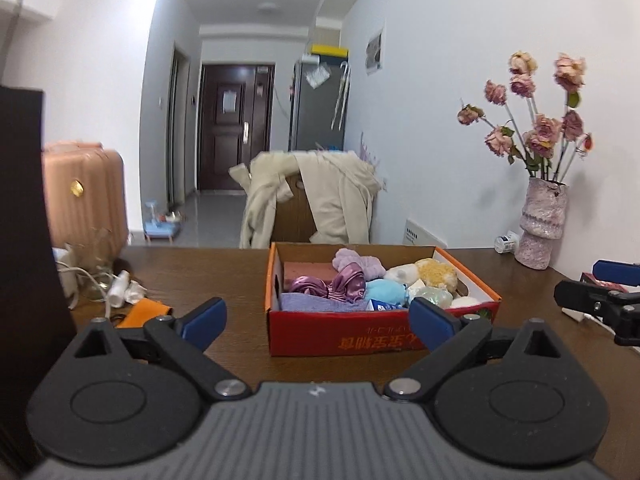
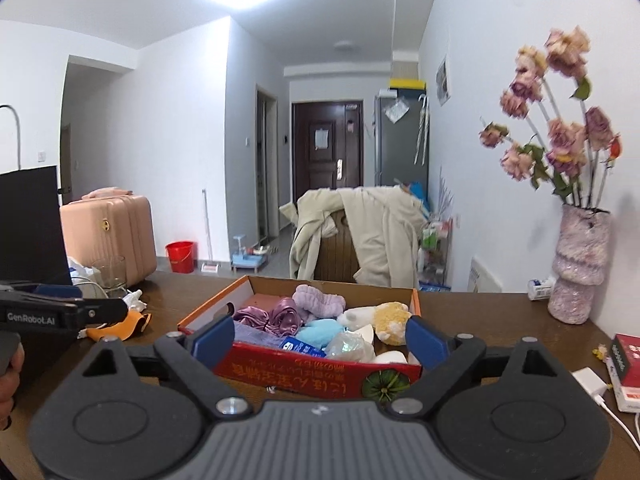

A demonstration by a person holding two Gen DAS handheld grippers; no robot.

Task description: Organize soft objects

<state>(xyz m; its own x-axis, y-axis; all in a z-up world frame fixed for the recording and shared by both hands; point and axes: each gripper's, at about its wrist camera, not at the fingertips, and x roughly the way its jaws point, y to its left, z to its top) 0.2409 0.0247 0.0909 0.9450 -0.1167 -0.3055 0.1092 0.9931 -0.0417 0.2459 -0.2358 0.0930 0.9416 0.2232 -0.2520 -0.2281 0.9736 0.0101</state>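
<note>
Both tongs, left gripper (image 1: 318, 318) and right gripper (image 2: 320, 340), apart and empty; red box (image 1: 340, 340) already full of soft items, only orange cloth (image 1: 146, 312) left outside.

One red box (image 1: 344, 332), one vase (image 1: 542, 224), one suitcase (image 1: 86, 196), two grippers.

The right tongs (image 2: 320, 338) stand wide apart and empty before the red cardboard box (image 2: 320, 374) of soft things on the dark wooden counter (image 2: 500, 320); the left tongs (image 2: 100, 312) reach in beside it.
</note>
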